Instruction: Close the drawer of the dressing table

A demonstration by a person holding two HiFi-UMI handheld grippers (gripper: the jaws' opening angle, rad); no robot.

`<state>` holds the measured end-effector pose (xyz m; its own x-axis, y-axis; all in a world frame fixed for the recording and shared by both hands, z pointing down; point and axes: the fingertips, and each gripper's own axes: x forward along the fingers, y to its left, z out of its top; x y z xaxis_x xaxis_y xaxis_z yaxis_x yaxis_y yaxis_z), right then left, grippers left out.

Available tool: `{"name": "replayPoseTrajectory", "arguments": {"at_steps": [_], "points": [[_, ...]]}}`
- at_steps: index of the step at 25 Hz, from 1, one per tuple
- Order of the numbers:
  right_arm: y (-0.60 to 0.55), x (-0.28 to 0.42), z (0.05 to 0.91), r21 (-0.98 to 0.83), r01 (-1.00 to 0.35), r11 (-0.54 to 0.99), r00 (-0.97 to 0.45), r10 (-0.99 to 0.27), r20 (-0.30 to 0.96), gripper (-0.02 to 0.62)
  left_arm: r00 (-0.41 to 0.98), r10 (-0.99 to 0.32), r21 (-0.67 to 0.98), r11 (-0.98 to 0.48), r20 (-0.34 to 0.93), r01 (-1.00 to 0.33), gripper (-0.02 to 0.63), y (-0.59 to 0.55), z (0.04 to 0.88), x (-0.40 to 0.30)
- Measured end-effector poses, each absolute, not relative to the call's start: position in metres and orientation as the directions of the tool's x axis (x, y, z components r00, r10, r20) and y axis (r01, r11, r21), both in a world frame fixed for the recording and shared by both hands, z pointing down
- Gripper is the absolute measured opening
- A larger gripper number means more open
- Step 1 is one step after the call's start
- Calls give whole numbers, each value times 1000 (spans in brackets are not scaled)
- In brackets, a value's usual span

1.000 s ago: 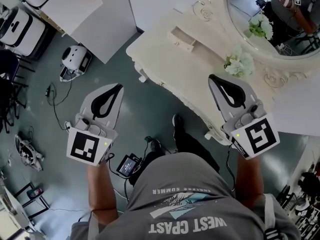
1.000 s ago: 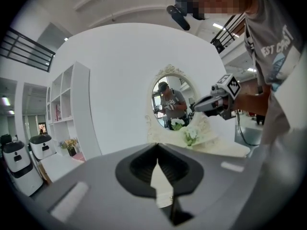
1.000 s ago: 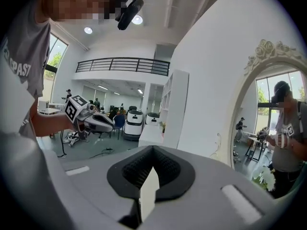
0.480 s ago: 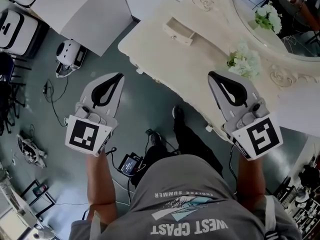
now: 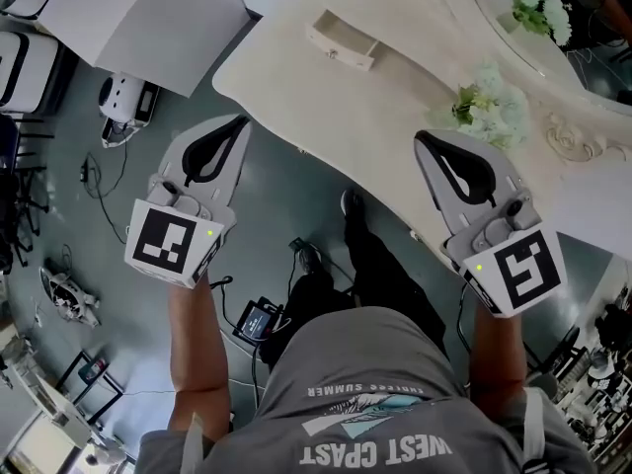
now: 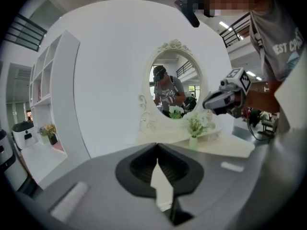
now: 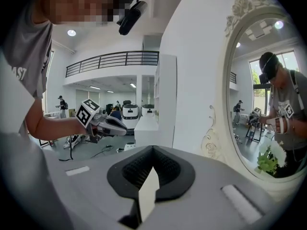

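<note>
Drawer (image 5: 341, 39) sits pulled out; left hand-held gripper (image 5: 240, 121) and right hand-held gripper (image 5: 422, 139) both closed, empty; shirt (image 5: 375, 363) reads "WEST COAST".

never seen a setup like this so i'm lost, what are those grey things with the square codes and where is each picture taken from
A person stands at a cream dressing table, holding two hand-held tools: the left gripper and the right gripper. The marker cubes are part of them. The head view comes from a camera on the person's head, looking down; the other two come from cameras riding on each gripper. On the table: white flowers, a mirror, and a small drawer standing open. Both grippers' fingers are together, holding nothing.
</note>
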<state>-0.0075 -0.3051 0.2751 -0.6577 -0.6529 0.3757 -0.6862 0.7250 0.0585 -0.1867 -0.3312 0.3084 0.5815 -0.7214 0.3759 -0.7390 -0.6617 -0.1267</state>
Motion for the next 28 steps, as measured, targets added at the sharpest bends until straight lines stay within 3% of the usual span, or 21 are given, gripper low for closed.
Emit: {"name": "replayPoseTrajectory", "arguments": {"at_steps": [28], "points": [[-328, 34, 371, -66, -709, 702, -642, -605, 471, 2, 621, -599, -16, -726, 506, -688, 3, -435, 444, -123]]}}
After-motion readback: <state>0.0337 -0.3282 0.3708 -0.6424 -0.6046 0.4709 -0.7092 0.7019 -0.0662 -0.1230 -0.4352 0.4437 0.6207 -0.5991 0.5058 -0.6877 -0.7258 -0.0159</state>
